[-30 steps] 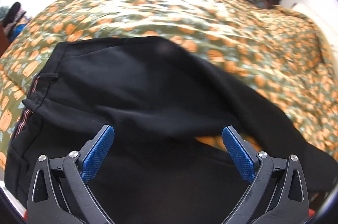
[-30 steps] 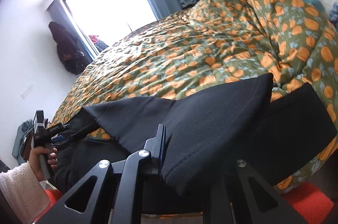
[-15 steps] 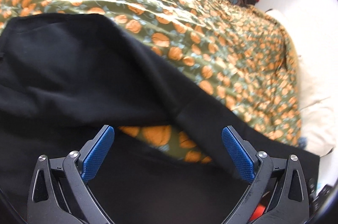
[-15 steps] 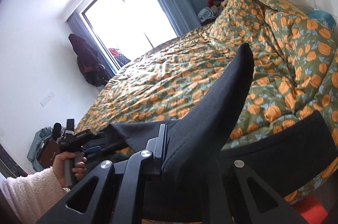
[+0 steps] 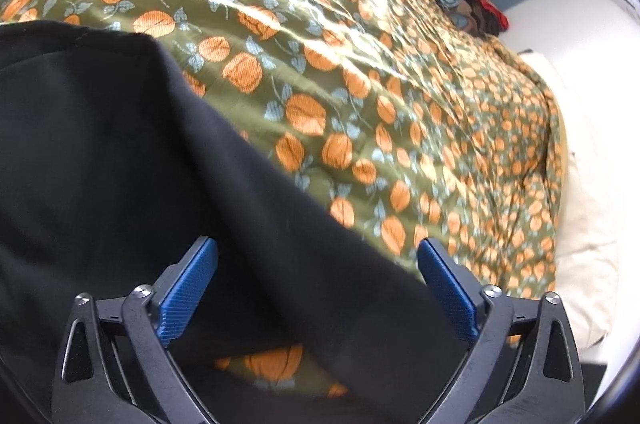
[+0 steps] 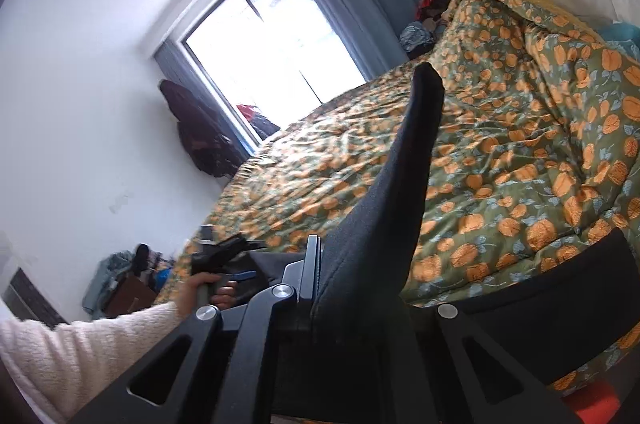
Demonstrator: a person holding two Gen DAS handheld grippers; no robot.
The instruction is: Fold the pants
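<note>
Pants [image 6: 404, 184], black ones, rise up the middle of the right wrist view: we have one leg pinched in the right gripper [image 6: 320, 280], jaws clamped tight on the cloth, and its hem end points toward the top of the frame. The other leg [image 6: 560, 288] lies flat along the lower right, on the pumpkin-print duvet [image 6: 540, 144].

In the left wrist view our left gripper [image 5: 318, 288] hangs with its blue pads [image 5: 188, 288] spread wide and nothing between them. Black fabric fills the left and lower part of that frame beneath it, apparently not touching.

Now the risks, as we judge them. Only one clamp point carries the raised leg, so the free hem can flop sideways and land skewed across the lower leg. The cloth looks soft and limp; a quick swing would fold it on itself. Our left tool pins nothing, so the waist end may drag over the slick duvet as we pull. The left view is blurred, so we cannot tell how smooth the cloth lies there.
</note>
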